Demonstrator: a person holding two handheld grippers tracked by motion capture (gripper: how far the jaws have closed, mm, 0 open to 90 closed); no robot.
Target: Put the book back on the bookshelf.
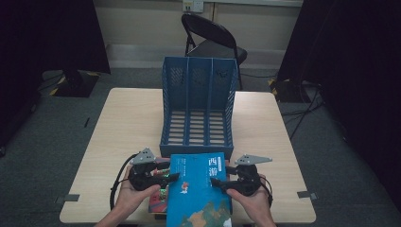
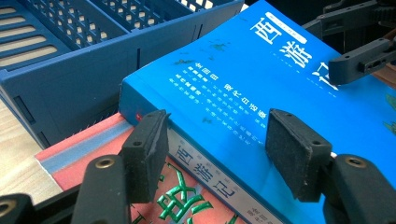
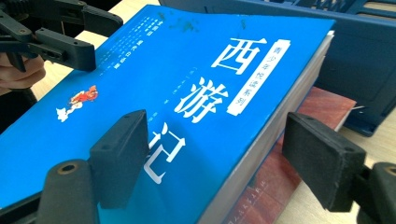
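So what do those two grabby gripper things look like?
Both are black. The left gripper and the right gripper each have two long jaws ending in flat, rough black pads, with brass-coloured screws at the joints. A grey three-cornered plate sits on top of each, and a black cable trails from each. No sleeves show on the forearms.

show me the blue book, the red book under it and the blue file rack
blue book (image 1: 201, 187), high view, middle of its front cover
red book (image 2: 88, 140), left gripper view, bare strip of cover beside the blue book's spine
blue file rack (image 1: 196, 130), high view, slatted floor of the middle compartment
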